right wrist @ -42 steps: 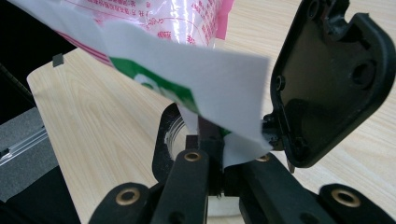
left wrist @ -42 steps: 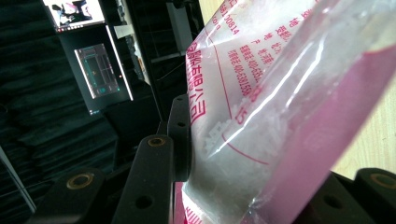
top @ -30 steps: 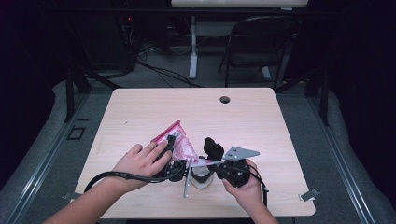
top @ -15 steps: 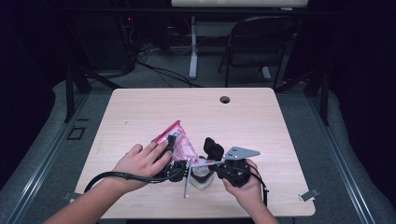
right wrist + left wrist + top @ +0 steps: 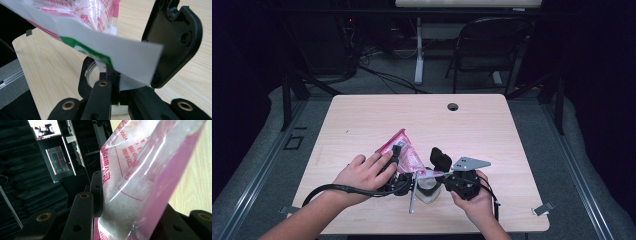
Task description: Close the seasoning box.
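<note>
The left gripper [image 5: 398, 156] clamps a pink-edged clear bag [image 5: 140, 177] printed with red characters and digits "00814", above the table [image 5: 492, 130]. The right gripper [image 5: 439, 165] pinches its white, green-striped flap [image 5: 120, 56].

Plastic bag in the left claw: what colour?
Clear plastic bag with pink edges and print; left gripper view.

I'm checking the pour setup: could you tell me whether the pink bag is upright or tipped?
Tipped. In the high view the pink bag slants down toward the clear jar, held between the left gripper jaws.
</note>
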